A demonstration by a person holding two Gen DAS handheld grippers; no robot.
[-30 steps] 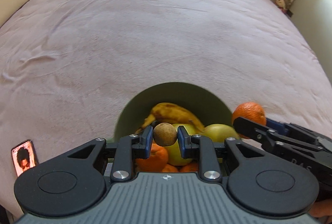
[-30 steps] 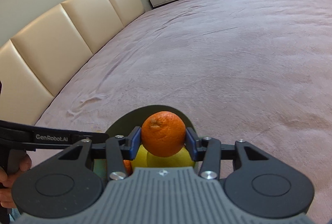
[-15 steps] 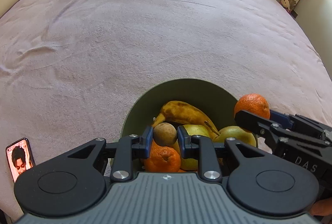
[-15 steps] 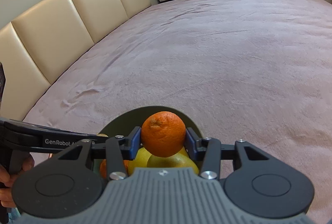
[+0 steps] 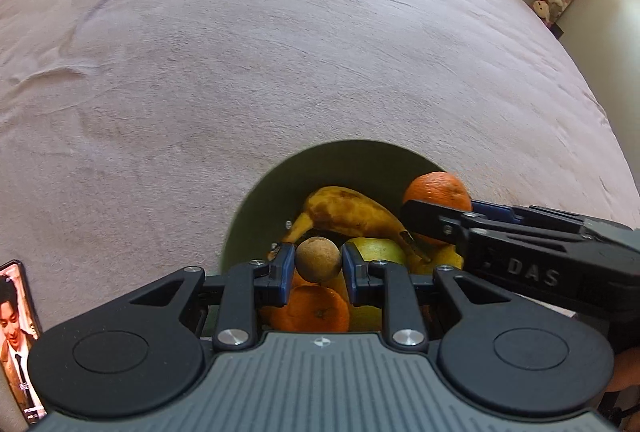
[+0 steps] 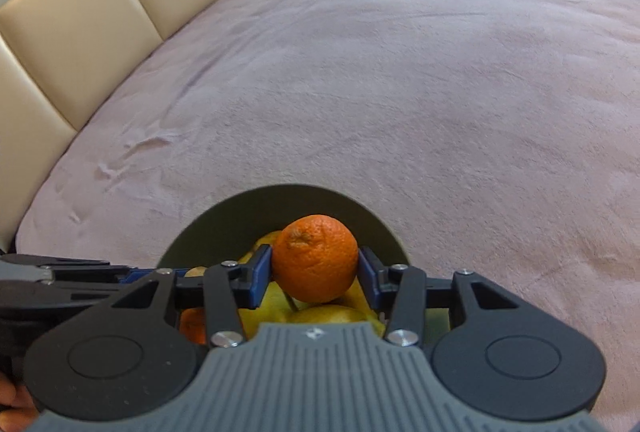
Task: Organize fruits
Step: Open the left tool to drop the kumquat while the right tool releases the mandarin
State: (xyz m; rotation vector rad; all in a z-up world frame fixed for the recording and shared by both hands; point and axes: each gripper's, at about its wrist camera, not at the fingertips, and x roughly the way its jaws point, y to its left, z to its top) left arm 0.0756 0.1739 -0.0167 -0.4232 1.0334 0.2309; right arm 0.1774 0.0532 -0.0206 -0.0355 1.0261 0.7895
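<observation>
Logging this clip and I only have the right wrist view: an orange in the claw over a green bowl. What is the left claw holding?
Observer: The left claw is shut on a small round brown fruit.
Operator: Is it over the bowl too?
Observer: Yes, over the green bowl, above a mandarin.
Operator: Anything else in there I can't make out?
Observer: A spotted banana lies across the pile.
</observation>
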